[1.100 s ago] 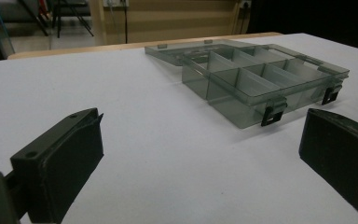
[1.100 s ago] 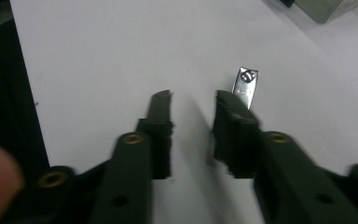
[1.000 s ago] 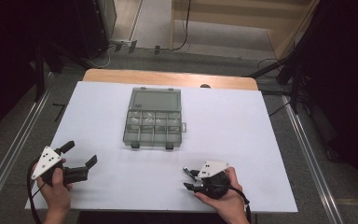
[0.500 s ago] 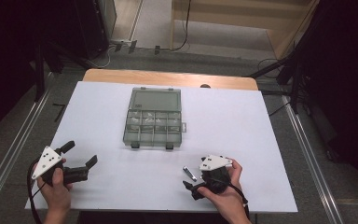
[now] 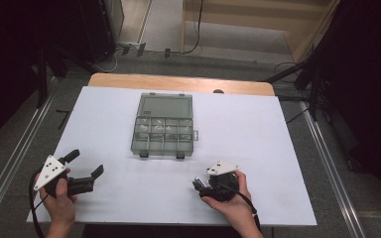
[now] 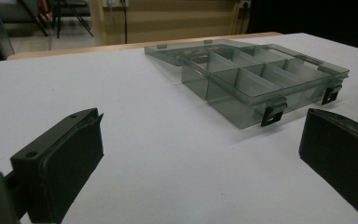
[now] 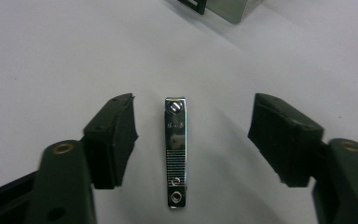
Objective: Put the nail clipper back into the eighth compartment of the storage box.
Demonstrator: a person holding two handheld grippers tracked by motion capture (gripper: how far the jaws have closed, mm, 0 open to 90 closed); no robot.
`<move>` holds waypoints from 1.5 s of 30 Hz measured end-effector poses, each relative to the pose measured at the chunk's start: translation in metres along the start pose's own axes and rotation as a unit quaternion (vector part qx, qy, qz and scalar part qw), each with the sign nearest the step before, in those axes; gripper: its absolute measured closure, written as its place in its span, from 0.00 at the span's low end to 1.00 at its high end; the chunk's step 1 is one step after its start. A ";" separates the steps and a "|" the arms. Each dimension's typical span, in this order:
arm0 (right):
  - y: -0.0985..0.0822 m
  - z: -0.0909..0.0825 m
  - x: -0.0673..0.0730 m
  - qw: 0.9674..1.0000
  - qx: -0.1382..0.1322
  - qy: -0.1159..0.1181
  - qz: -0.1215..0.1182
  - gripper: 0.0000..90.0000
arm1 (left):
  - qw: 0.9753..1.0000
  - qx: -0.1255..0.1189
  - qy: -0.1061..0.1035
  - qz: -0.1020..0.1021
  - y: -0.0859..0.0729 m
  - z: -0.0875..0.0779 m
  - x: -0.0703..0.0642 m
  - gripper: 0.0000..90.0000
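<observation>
Two hand-held grippers are seen on the near side of the compartment box (image 5: 164,126). The left gripper (image 5: 85,166), nearer the box's left corner, is built of black parts, topped by a grey three-cornered plate with dark dots, and trailed by a black cable. The right gripper (image 5: 198,181), nearer the box's right corner, carries the same plate and cable. Its black jaws are fitted with brass-coloured pivot screws and thick rubber-like pads (image 7: 121,135).

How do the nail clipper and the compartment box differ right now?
The nail clipper is small, shiny metal and folded flat; the compartment box is far larger, smoky clear plastic, lid open. The clipper lies between the right gripper jaws, untouched; the box sits apart. Both rest on the white table.
</observation>
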State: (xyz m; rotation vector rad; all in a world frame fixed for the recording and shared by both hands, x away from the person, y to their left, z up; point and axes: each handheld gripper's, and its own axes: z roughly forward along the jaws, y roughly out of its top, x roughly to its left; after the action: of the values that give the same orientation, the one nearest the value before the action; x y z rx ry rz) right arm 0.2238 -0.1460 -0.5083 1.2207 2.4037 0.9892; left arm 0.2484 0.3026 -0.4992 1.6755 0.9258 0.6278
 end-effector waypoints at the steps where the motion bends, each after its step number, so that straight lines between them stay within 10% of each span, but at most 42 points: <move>1: 0.000 0.001 0.000 1.000 0.000 0.000 -0.001 0.46 | 1.000 0.000 0.000 0.000 0.000 0.000 0.000 0.00; 20: -0.007 0.012 0.005 1.000 -0.020 0.008 -0.019 0.89 | 1.000 0.001 0.001 0.000 0.000 0.000 0.000 0.00; 45: 0.001 -0.011 -0.006 0.998 -0.059 0.012 0.000 0.90 | 1.000 -0.002 0.001 -0.006 0.000 -0.001 0.001 0.00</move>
State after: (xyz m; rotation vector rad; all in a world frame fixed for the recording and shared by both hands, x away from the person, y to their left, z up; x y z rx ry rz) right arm 0.2225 -0.1551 -0.4996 1.1734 2.3256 1.1355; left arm 0.2476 0.3038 -0.4992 1.6643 0.9348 0.6232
